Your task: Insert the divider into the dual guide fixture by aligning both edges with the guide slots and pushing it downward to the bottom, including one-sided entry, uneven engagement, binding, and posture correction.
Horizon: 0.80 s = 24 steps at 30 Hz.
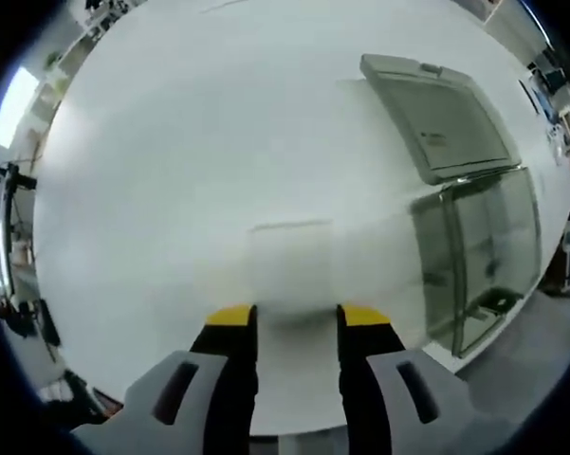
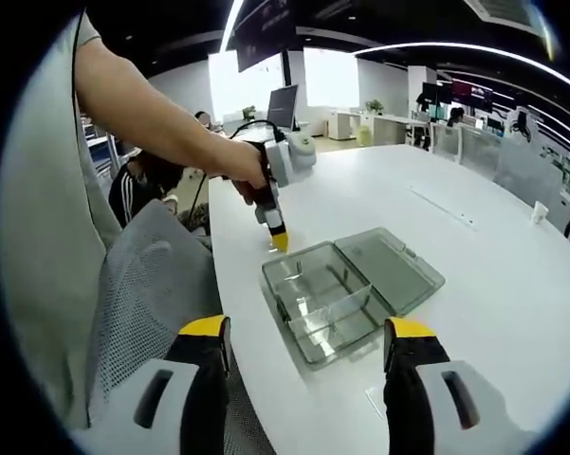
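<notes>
The left hand-held gripper points down, gripping a clear divider beside the fixture; the right gapes empty.

White surface stretches wide, bare and glossy. Up at twelve o'clock in the right gripper view, a dark monitor stands at the far edge, bright windows glowing behind it. Grey mesh chair back sits at nine o'clock, tucked against the surface edge. A seated person in a dark striped top waits beyond it. Far desks line up toward two o'clock, and a small white cup-like thing sits at three o'clock.
</notes>
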### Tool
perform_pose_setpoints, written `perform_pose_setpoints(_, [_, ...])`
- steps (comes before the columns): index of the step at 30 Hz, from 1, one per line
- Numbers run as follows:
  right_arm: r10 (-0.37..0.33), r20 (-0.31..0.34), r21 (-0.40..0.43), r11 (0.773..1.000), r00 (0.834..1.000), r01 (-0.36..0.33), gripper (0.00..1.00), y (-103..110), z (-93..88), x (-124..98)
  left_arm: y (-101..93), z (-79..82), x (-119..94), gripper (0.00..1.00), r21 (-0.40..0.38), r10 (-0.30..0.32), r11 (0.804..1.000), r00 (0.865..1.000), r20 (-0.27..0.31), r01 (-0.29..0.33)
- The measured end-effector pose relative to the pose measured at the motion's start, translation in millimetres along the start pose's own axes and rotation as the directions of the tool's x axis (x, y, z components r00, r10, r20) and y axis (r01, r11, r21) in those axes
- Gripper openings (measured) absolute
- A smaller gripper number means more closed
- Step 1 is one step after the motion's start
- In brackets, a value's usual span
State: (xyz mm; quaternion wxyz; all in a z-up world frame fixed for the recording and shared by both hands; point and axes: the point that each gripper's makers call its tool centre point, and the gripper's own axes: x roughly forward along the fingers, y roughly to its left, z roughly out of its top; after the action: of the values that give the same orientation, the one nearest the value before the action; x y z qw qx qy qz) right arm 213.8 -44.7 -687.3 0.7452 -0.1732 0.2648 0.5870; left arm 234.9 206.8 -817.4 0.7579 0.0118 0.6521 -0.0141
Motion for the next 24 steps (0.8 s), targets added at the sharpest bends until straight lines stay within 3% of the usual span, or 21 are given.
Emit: perform_pose_setpoints(24, [0.001,0.001,-0.007,1.000,1.000,-0.001,0.63,4.0,1.6,-4.2,5.4,-15.0,-4.9,0.28,-0.022,-0.041,0.999,0.999,0.029,0.041])
